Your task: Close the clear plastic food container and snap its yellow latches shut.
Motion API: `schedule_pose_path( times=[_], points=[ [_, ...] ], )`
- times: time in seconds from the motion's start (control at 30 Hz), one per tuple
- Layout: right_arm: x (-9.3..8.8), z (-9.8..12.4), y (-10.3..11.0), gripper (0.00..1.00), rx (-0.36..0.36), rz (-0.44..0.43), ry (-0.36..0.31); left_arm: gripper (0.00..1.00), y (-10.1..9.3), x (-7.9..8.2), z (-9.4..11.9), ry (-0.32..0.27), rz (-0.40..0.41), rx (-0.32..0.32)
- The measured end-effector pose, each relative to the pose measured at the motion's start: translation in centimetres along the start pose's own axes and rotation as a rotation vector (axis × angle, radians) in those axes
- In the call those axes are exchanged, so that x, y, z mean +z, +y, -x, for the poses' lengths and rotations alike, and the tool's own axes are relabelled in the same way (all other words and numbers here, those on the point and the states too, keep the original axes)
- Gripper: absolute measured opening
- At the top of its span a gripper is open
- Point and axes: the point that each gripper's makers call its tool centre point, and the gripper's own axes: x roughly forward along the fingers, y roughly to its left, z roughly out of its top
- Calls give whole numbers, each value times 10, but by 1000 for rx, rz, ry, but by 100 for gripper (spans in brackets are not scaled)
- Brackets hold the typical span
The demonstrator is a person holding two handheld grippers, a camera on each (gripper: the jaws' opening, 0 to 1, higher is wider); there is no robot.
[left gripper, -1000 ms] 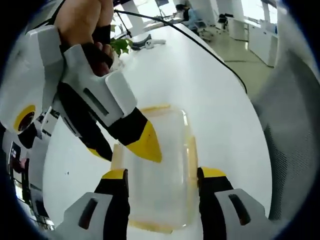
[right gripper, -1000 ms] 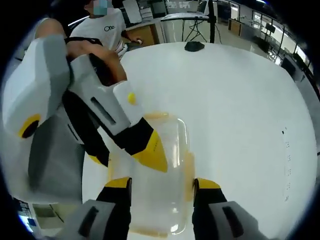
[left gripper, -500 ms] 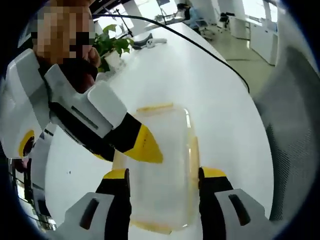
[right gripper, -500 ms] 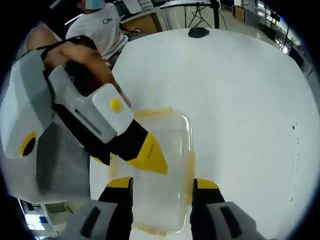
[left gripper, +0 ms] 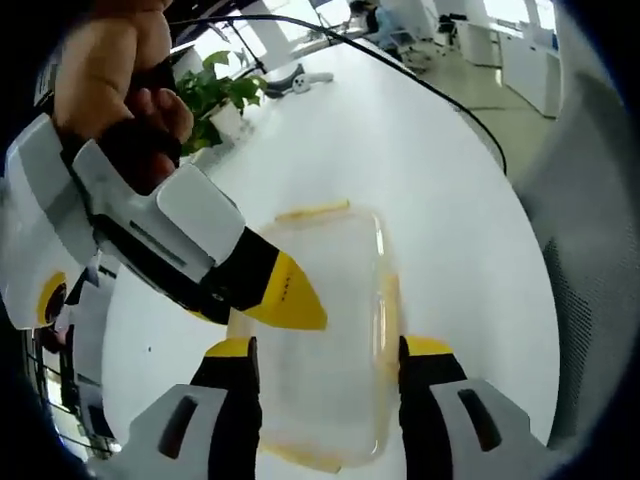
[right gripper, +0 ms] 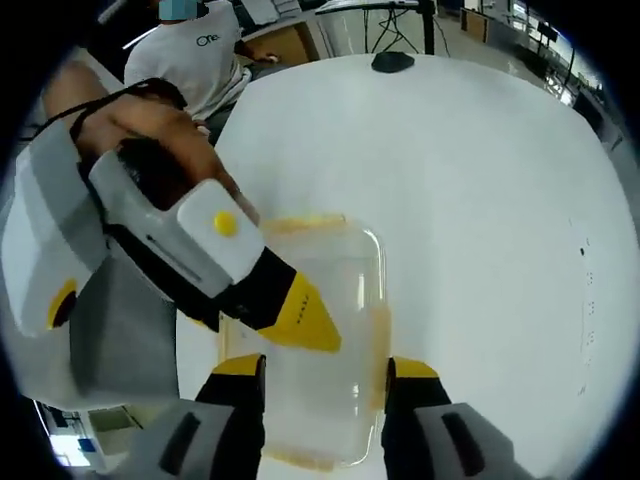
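The left gripper [left gripper: 325, 352] stands with its jaws spread on either side of the clear container [left gripper: 330, 340], which lies lid-down-closed on the white table [left gripper: 400, 160] in the lower middle of the frame. The right gripper [right gripper: 325, 372] is likewise spread around the container. The other gripper's yellow tip rests over the lid's left edge. A yellow latch [left gripper: 312, 211] lines the far edge; a potted plant [left gripper: 215, 95] stands upper left.
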Motion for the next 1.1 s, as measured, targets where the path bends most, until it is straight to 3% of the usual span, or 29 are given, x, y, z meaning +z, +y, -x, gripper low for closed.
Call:
schedule_pose_path(
  times=[0.03,0.2,0.27,0.3,0.4,0.47,0.63,0.9,1.1],
  points=[
    [0,0,0,46,-1,-13,-7,52,0,0,0,-3,-34,-4],
    [2,3,1,46,-43,30,-76,54,0,2,1,-29,-25,-9],
    [2,4,3,46,-65,26,-80,56,0,2,2,-38,-12,-18],
    [4,5,2,46,-88,65,-89,59,-5,6,1,-54,32,-43],
    [7,9,2,50,-132,130,-114,58,-1,6,3,-48,16,-41],
    [6,13,5,50,-125,101,-130,59,2,5,5,-45,38,-40],
    [4,24,11,51,-151,114,-156,60,7,13,18,-108,97,-75],
    [-4,32,25,51,-179,123,-180,63,20,-5,33,-57,116,-141],
    [-13,31,31,62,-208,103,-193,75,24,-19,38,-21,157,-207]
  ],
)
